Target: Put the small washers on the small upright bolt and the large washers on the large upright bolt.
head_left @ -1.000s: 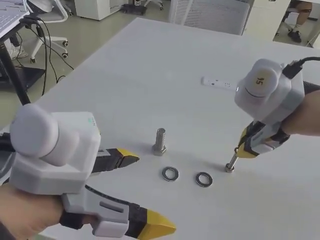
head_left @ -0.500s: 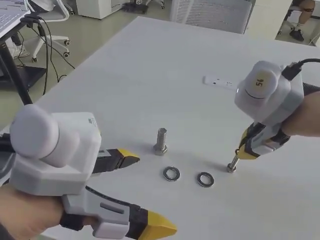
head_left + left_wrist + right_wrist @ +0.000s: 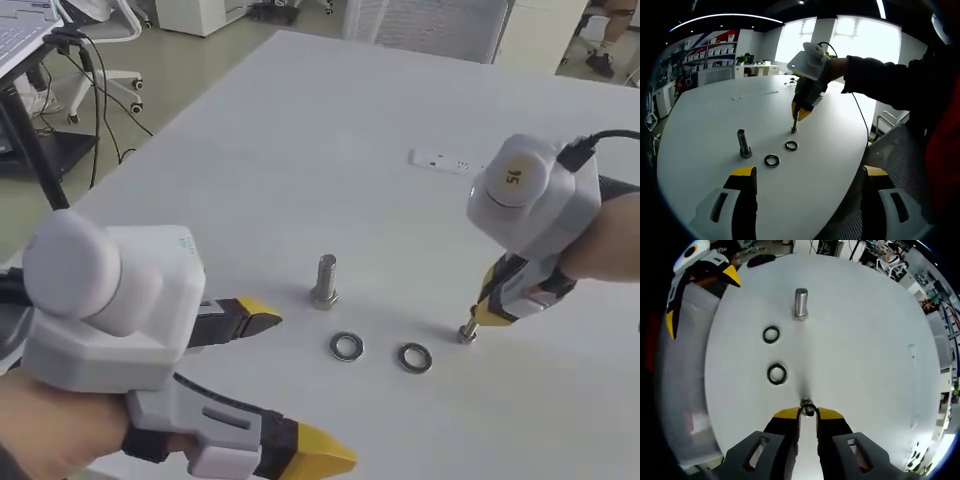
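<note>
Two flat steel ring washers (image 3: 346, 347) lay loose on the white counter (image 3: 300, 150). They sat between the large upright steel bolt (image 3: 323, 280) and the small upright steel bolt (image 3: 467, 331), near both but touching neither. The right tool (image 3: 478, 318) was clenched narrow right at the small bolt's top, with its tips either side of a tiny round bit. Washer or bolt end, I couldn't tell. The left tool (image 3: 292, 390) hung wide open and empty, well back. My take: that small bolt looked tippy, so I'd have kept the tool straight over it, let go gently only once centred, then lifted straight off, not sideways.
</note>
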`<state>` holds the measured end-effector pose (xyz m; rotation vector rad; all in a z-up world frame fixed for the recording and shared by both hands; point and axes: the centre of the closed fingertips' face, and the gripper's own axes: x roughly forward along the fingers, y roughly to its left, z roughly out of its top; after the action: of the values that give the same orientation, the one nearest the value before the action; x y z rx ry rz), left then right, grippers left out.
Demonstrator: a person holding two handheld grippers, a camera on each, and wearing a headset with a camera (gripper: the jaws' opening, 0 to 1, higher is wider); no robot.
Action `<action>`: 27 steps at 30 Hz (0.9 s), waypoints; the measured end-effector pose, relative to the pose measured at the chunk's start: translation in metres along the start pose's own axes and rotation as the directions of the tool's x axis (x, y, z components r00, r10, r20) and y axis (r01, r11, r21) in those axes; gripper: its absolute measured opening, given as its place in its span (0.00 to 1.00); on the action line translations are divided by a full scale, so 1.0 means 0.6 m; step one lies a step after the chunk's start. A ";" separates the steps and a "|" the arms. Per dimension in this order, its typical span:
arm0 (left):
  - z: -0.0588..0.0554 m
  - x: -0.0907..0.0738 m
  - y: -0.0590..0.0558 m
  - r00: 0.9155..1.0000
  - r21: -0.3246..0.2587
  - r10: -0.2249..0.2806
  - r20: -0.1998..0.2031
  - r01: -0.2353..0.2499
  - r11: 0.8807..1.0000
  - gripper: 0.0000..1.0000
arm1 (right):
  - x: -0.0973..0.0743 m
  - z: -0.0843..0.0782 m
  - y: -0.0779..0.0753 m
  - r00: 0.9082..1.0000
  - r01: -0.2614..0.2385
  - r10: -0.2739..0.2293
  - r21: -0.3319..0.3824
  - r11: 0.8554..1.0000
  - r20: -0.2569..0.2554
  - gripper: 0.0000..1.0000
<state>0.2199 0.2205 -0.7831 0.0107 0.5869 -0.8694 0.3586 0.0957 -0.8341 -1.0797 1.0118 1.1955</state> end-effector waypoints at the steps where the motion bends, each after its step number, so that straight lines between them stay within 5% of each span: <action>1: 0.000 0.000 0.000 1.000 0.001 0.000 -0.001 0.000 1.000 0.86 | 0.002 -0.001 0.000 1.000 -0.002 0.002 0.002 1.000 0.000 0.13; 27: -0.006 -0.001 0.000 1.000 -0.006 0.002 -0.012 -0.002 1.000 0.86 | 0.050 -0.006 0.001 0.999 -0.031 0.032 0.012 0.999 -0.018 0.13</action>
<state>0.2178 0.2219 -0.7858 0.0111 0.6012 -0.8658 0.3609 0.0983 -0.8639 -1.0712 1.0522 1.2057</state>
